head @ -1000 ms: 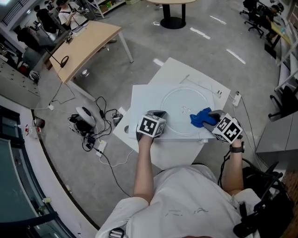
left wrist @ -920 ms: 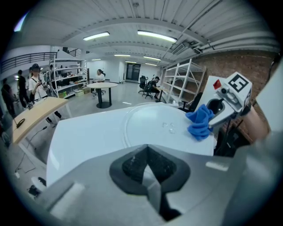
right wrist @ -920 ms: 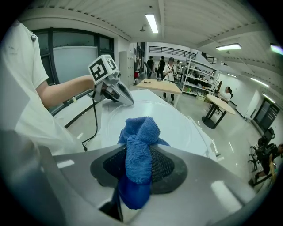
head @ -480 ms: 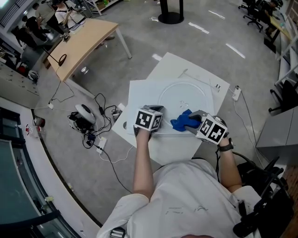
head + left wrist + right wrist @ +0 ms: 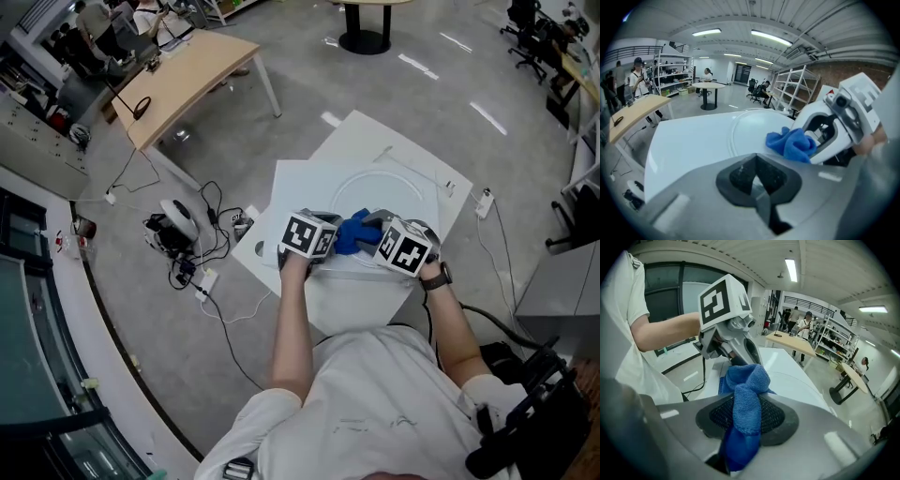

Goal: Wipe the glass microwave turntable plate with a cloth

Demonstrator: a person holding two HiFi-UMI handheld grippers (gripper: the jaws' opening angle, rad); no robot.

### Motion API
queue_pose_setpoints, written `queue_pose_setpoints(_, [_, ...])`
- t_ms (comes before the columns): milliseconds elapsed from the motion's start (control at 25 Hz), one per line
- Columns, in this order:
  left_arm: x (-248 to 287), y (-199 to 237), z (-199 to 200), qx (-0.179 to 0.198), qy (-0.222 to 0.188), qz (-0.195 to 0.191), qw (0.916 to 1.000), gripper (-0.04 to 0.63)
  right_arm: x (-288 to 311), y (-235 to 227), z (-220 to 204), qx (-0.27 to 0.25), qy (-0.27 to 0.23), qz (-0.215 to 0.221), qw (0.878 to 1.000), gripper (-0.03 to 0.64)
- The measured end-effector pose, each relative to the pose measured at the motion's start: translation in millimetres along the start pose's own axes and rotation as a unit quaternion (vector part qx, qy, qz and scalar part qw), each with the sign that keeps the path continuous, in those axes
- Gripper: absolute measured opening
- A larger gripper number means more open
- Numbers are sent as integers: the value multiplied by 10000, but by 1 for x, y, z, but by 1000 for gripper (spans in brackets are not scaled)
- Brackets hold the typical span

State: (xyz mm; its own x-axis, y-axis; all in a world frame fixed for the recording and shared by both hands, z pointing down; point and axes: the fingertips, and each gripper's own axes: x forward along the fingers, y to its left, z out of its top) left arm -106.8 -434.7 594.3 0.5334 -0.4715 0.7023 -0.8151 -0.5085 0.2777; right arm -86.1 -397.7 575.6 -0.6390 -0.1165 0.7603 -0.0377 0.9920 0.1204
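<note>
Head view: plate [image 5: 398,186] partly under cloth [image 5: 353,234]

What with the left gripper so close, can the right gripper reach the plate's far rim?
Probably yes: right gripper, shut on the blue cloth, faces bare glass plate; left gripper sits beside, not ahead.

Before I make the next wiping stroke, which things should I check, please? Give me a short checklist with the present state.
1. Cloth clamped in right tool: ok.
2. Cloth lying on glass plate: ok, at its near rim.
3. Left tool gripping the plate: cannot tell; jaws together at the near edge.
4. Room between the two tools: not ok, they are close.
5. Plate flat on white board: ok.
</note>
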Motion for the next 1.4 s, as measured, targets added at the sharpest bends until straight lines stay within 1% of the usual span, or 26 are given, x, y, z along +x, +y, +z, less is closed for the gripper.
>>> queue_pose_setpoints(160, [0,0,-2,87,2,-20,10000,0,11,-17,7,-252,63,-46,9997,129])
queue_pose_setpoints(320, [-1,-1,-2,233,-26,25,9997,0,20,-28,13,-403,71,224,9989,130])
queue_pose_setpoints(520, [1,0,-2,121,-40,47,9999,0,31,-48,12,-322,127,463,9983,137])
queue_pose_setpoints(720, [2,1,-3,138,-42,71,9999,0,42,-67,21,-201,75,345,9992,137])
queue_pose_setpoints(920, [1,2,-4,113,-27,68,9999,0,56,-70,37,-383,71,326,9987,137])
queue_pose_setpoints(1000, [2,3,-5,107,-34,82,9999,0,61,-74,40,-363,30,318,9988,137])
queue_pose_setpoints(1080, [1,4,-4,112,-46,140,9998,0,64,-81,42,-212,-57,221,9995,136])
queue_pose_setpoints(1120, [-1,5,-3,122,-62,198,9997,0,65,-88,42,-90,-102,105,9999,135])
queue_pose_setpoints(1160, [-3,6,-2,130,-78,252,9996,0,65,-96,40,44,-137,-48,9999,133])
queue_pose_setpoints(1240, [0,6,-3,116,-84,228,9996,0,63,-113,34,286,-156,-376,9988,130])
queue_pose_setpoints(1400, [4,4,-3,15,-81,196,9998,0,49,-145,11,607,-9,-951,9936,129])
